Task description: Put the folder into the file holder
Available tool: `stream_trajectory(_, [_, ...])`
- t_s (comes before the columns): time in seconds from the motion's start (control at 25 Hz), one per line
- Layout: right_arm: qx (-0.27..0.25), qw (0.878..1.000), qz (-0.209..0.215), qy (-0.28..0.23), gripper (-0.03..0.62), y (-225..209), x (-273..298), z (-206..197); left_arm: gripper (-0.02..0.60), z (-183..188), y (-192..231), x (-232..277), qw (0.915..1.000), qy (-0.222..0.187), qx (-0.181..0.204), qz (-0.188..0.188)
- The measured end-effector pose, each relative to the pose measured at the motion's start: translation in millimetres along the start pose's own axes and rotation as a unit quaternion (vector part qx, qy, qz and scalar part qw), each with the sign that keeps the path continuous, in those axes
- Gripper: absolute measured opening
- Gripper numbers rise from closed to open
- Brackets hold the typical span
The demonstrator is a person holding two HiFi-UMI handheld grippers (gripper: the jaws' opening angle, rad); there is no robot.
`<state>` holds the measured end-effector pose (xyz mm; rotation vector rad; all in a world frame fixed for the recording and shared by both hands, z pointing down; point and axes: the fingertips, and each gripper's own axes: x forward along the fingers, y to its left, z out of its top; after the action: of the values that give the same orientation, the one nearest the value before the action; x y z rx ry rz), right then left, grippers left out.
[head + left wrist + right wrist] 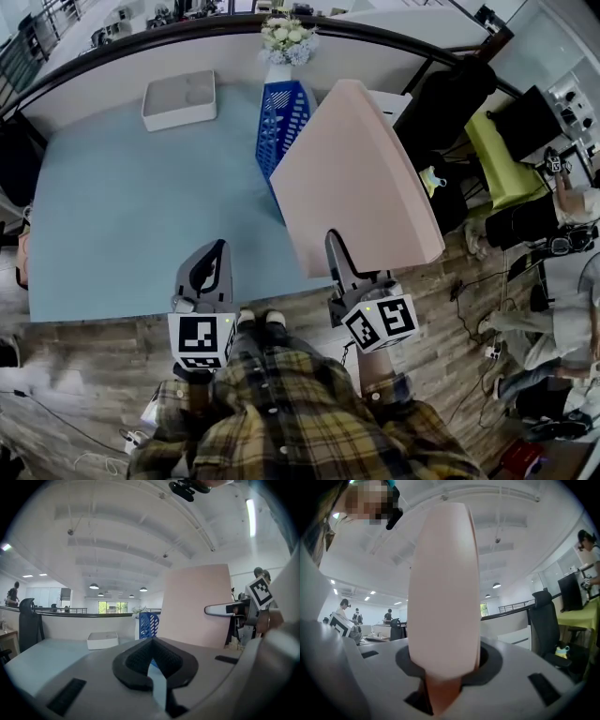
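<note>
My right gripper is shut on the near lower edge of a large pink folder, which it holds tilted in the air over the right edge of the light blue table. In the right gripper view the folder stands edge-on between the jaws. The blue slotted file holder stands upright at the back middle of the table, just left of the folder. My left gripper hovers at the table's near edge, shut with nothing in it. The left gripper view shows the file holder ahead and the folder to its right.
A white tray lies at the back left of the table. A white vase of flowers stands behind the file holder. To the right of the table are a black chair, a yellow-green desk and seated people.
</note>
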<state>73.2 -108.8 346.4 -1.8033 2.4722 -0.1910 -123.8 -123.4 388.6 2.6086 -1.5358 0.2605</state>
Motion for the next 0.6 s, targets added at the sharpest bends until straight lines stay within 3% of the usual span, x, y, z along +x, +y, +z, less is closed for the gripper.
stream_trajectory(0.6, [-0.015,1.000,-0.025,0.002,0.156,-41,8,0,-0.008,-5,-19,15,0.9998,0.009,-0.003,-0.015])
